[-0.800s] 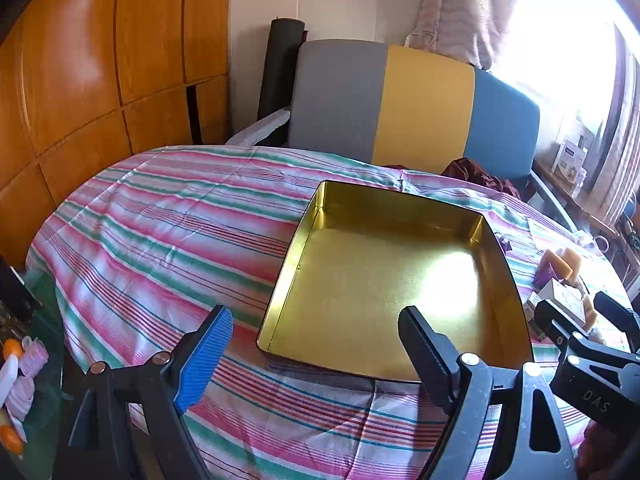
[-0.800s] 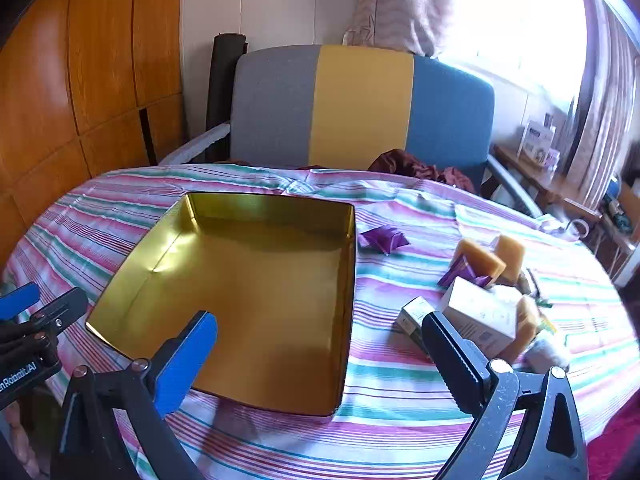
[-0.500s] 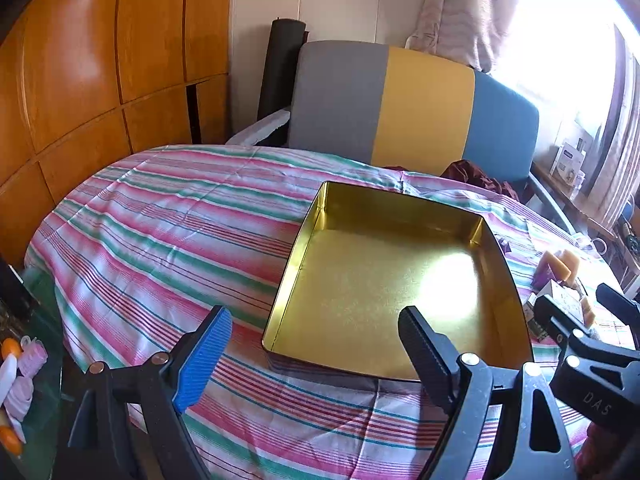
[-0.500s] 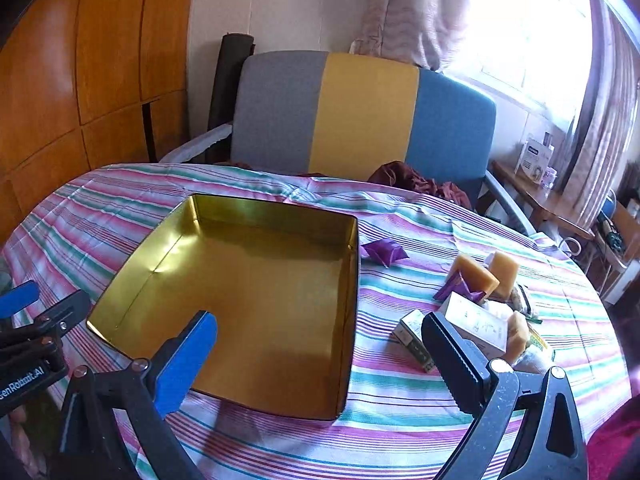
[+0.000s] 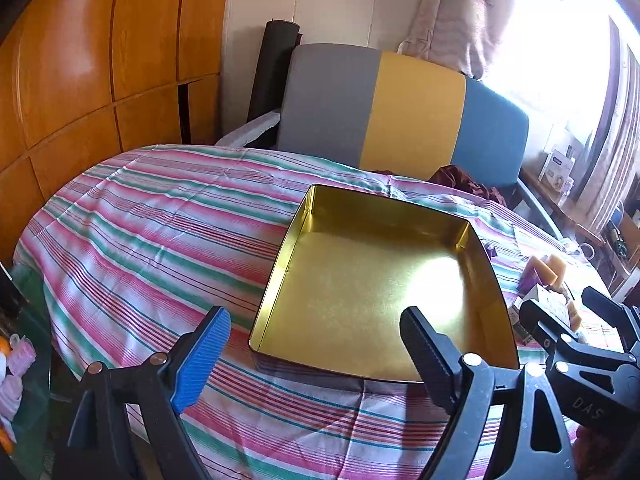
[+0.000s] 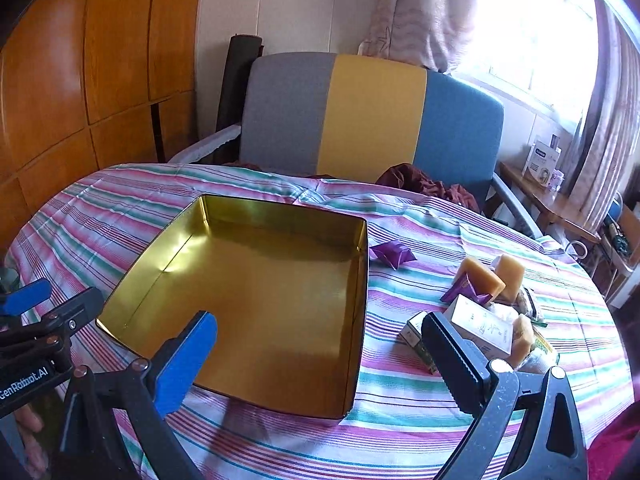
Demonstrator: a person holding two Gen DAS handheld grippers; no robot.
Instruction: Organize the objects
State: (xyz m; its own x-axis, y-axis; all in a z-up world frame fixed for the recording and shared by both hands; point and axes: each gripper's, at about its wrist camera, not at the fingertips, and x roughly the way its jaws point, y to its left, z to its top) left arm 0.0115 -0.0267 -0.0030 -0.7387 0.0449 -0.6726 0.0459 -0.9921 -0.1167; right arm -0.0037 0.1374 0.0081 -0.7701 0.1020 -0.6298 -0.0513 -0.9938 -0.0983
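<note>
Both cameras have pulled back and up a bit since the earlier frames, so the gold tin (image 6: pixel 256 304) sits further off and more of the striped cloth shows in front of it. Nothing on the bench (image 5: pixel 132 232) itself has shifted.

The tin lies open and completely bare inside, roughly mid-bench. The stuff to sort is all in a loose pile to its right: a white carton (image 6: pixel 482 326), two tan blocks (image 6: pixel 480 280), a purple wrapper (image 6: pixel 394 255) just beside the tin's right wall, and a few bits too jumbled to name.

The left hand-held gripper (image 5: pixel 316 352) hovers over the tin's near-left corner, jaws wide apart, holding nothing. The right hand-held gripper (image 6: pixel 328 354) hangs between tin and pile, jaws equally spread and empty.

So the job looks like it's at square one: nothing packed, everything left to move over.
</note>
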